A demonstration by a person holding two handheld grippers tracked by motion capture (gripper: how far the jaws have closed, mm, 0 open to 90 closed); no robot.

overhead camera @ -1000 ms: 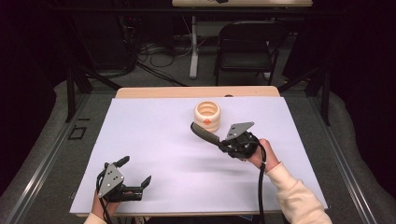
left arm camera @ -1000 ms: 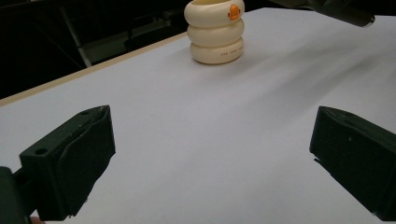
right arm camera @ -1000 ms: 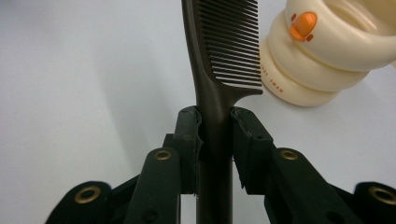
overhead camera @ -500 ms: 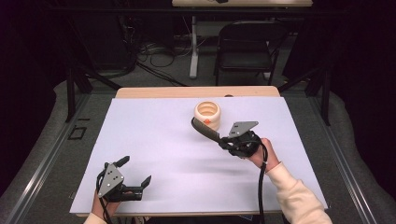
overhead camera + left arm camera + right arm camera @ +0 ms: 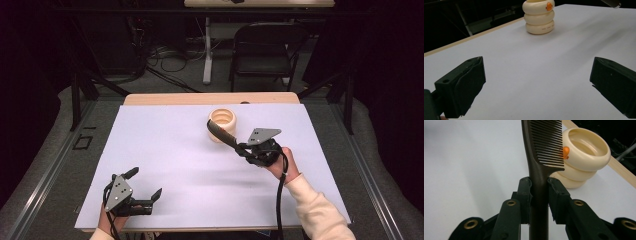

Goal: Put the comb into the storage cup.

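A cream ribbed cup [image 5: 222, 124] [image 5: 539, 16] [image 5: 584, 157] with an orange mark stands upright near the far edge of the white table [image 5: 175, 165]. My right gripper [image 5: 241, 148] [image 5: 539, 195] is shut on the handle of a dark comb [image 5: 220, 134] [image 5: 544, 147]. The comb's toothed end reaches up to the near side of the cup; whether it touches I cannot tell. My left gripper [image 5: 144, 184] [image 5: 539, 85] rests at the near left of the table, jaws wide open with nothing between them.
A wooden strip [image 5: 210, 98] borders the table's far edge. Beyond it, on the floor, are a black chair [image 5: 265, 50], cables [image 5: 165, 55] and a white post [image 5: 207, 50].
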